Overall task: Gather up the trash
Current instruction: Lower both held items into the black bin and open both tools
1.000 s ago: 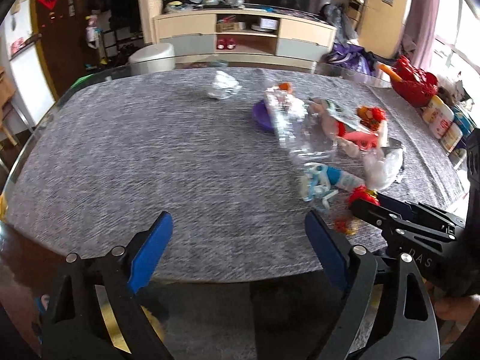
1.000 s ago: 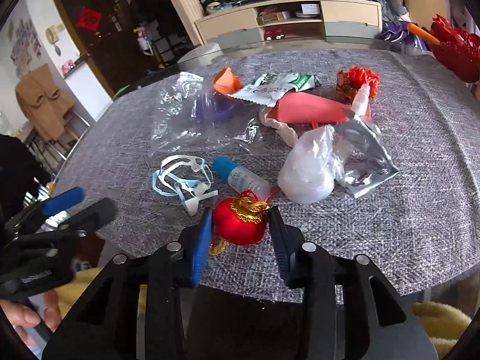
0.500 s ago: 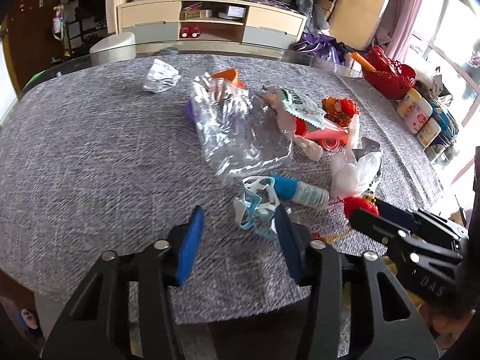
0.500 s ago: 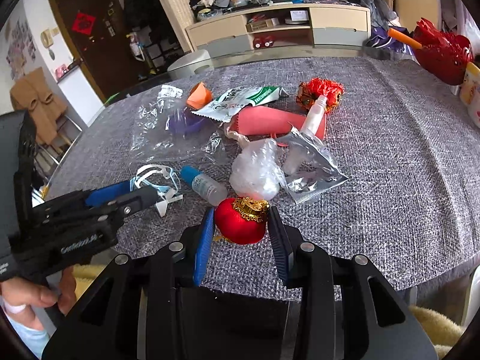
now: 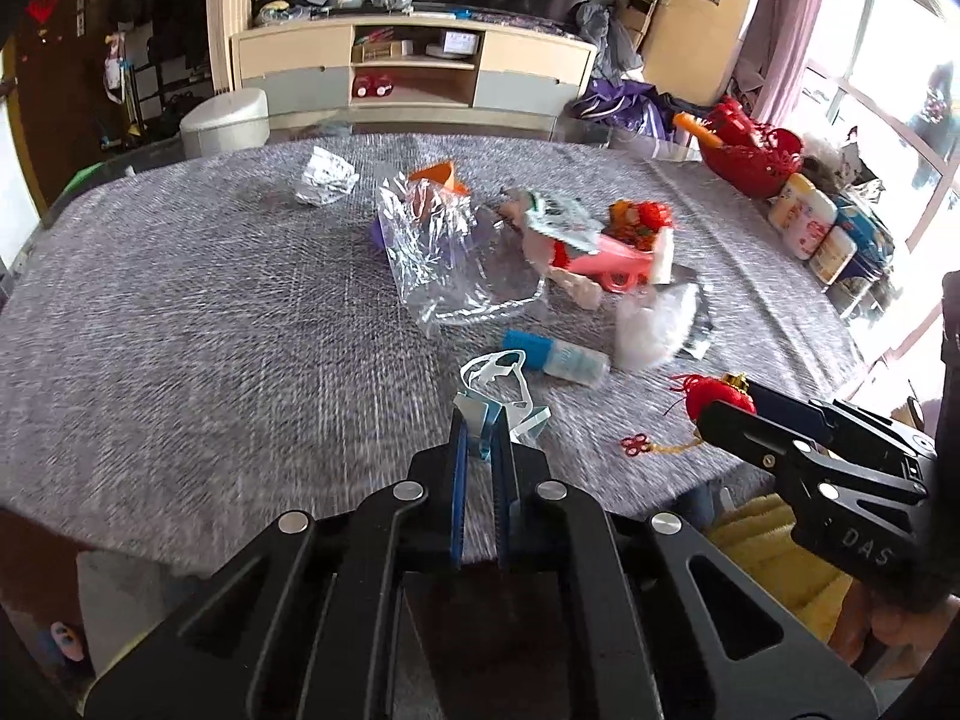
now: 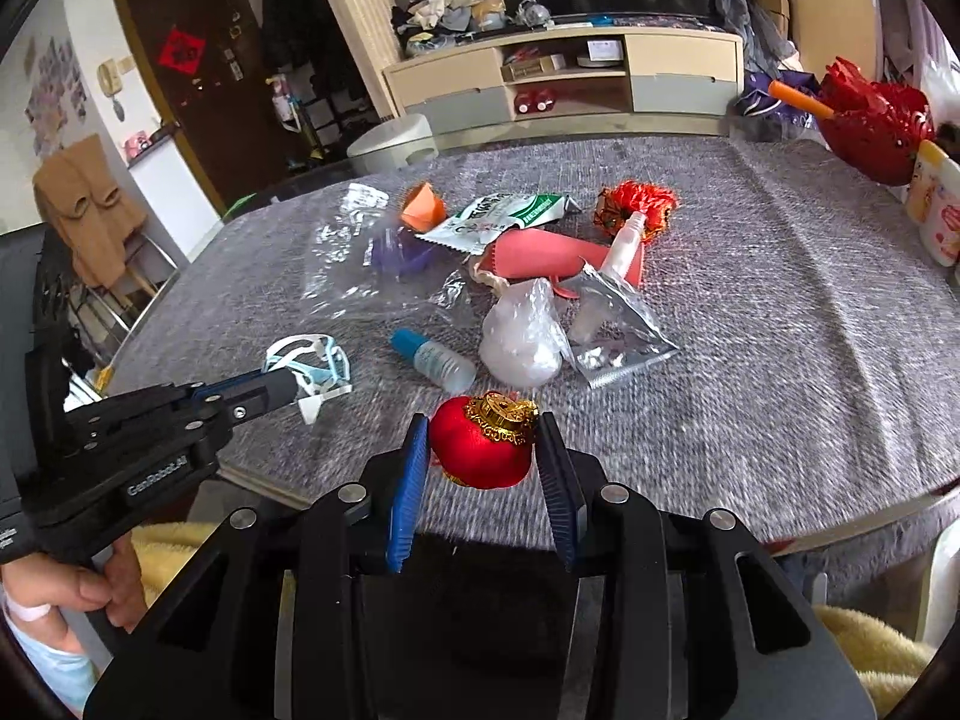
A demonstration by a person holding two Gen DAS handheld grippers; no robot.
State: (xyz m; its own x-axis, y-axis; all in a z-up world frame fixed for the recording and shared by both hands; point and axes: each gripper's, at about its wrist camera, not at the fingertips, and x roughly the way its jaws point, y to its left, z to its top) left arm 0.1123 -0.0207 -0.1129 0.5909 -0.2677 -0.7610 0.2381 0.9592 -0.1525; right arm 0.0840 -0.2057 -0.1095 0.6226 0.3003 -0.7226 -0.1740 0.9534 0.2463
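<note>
My left gripper is shut on a light blue and white plastic piece near the table's front edge; it also shows in the right wrist view. My right gripper is shut on a red ball ornament with a gold cap, held just above the table edge. The ornament also shows in the left wrist view. A pile of trash lies mid-table: a clear plastic bag, a small blue-capped bottle, a white crumpled bag, a foil pouch.
A grey woven cloth covers the table. A crumpled foil wrapper lies at the far left. A red basket and several bottles stand along the right edge. A cabinet stands behind.
My left gripper has swung right over the table, reached the blue and white plastic piece and shut on it. My right gripper still holds the red ornament, nearly unmoved.
</note>
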